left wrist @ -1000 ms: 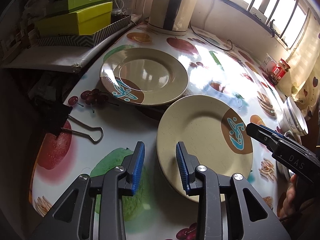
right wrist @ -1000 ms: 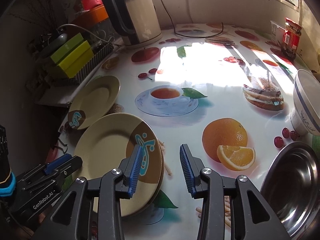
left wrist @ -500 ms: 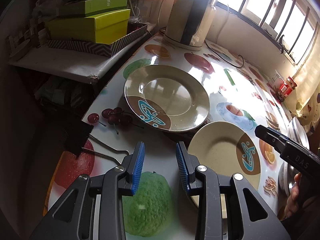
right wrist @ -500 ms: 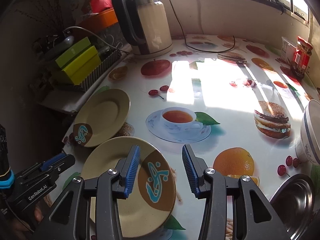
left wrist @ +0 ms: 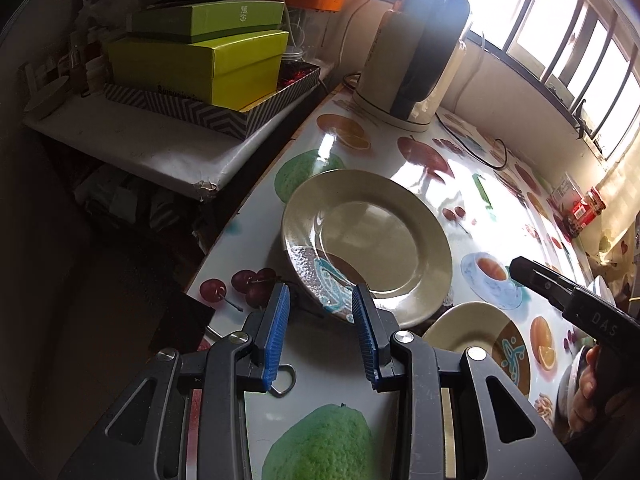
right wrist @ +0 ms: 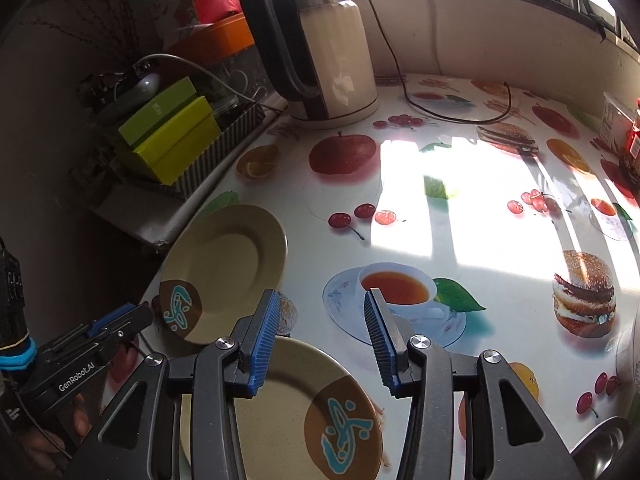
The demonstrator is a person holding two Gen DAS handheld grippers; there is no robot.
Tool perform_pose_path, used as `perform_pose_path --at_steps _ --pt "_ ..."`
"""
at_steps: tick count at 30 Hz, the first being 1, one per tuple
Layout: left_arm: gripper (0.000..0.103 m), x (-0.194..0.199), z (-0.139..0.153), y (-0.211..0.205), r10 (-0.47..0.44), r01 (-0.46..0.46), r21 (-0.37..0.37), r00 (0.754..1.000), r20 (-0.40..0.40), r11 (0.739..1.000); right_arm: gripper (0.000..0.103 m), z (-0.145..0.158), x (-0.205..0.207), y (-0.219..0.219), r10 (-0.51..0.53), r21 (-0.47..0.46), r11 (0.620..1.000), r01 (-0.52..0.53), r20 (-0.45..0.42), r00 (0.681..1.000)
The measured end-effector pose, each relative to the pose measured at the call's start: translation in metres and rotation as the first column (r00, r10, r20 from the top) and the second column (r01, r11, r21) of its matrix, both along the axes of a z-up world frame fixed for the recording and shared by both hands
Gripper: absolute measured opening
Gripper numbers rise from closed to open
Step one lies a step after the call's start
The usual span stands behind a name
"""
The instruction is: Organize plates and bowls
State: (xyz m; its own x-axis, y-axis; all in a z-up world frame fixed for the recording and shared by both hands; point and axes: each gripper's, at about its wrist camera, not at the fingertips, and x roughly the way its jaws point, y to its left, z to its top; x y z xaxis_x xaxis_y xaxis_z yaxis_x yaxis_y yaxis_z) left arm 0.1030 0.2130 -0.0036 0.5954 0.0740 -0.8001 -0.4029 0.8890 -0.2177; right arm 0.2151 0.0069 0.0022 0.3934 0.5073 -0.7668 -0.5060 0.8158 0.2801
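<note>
Two beige plates with a brown patch and blue motif lie on the fruit-print table. The far plate (left wrist: 368, 240) (right wrist: 224, 276) sits near the table's left edge. The near plate (left wrist: 478, 340) (right wrist: 304, 412) lies beside it. My left gripper (left wrist: 320, 332) is open and empty, its blue pads just short of the far plate's near rim. It also shows in the right wrist view (right wrist: 120, 320). My right gripper (right wrist: 322, 336) is open and empty above the near plate's far rim. Its body shows in the left wrist view (left wrist: 560, 292).
A kettle (left wrist: 416, 56) (right wrist: 316, 44) stands at the back. Green boxes (left wrist: 200, 60) in a striped tray sit on a side shelf at left. A binder clip (left wrist: 188, 320) lies by the table's left edge. A steel bowl (right wrist: 604, 448) is at the right.
Both grippers have pulled back and up from the near plate. The left gripper has swung left, toward the far plate's rim. Both stay open.
</note>
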Motion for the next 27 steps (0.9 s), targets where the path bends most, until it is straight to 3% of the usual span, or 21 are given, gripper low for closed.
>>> perform_pose_path --at_steps 27 --pt "0.034 0.034 -0.026 0.036 0.059 -0.061 -0.079 0.998 -0.030 0.995 0.044 -0.028 0.048 0.067 0.091 -0.053 0.994 -0.095 -0.073 0.993"
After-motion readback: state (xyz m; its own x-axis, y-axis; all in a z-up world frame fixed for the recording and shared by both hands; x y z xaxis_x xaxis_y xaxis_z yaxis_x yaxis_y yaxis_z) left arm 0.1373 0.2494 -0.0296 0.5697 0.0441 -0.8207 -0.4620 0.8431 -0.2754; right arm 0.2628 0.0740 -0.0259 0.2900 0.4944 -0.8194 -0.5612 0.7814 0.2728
